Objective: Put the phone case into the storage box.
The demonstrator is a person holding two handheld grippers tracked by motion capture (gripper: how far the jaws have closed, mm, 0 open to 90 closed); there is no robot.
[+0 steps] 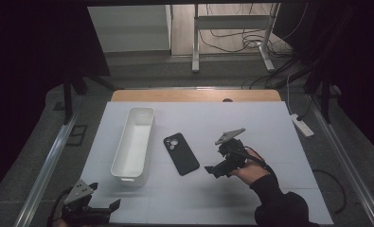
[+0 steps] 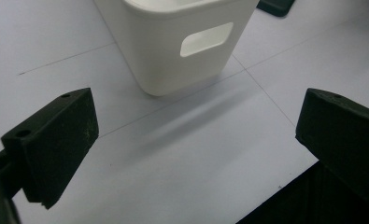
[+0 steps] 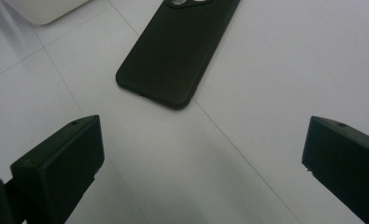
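Note:
A black phone (image 1: 181,153) lies face down on the white table top, camera end away from me, just right of a long white bin (image 1: 133,142). My right gripper (image 1: 214,170) hovers open a short way to the phone's right, held by a hand in a dark sleeve; in its own view the phone (image 3: 177,51) lies ahead of the wide-apart jaws. My left gripper (image 1: 104,198) is open at the table's near left corner, and the bin's near end with its handle slot (image 2: 206,39) stands in front of it.
The white mat (image 1: 251,127) covers the table, with a wooden strip (image 1: 194,96) along the far edge. A white power strip (image 1: 302,125) lies off the right side. The table's front edge (image 2: 285,196) drops off just under the left gripper.

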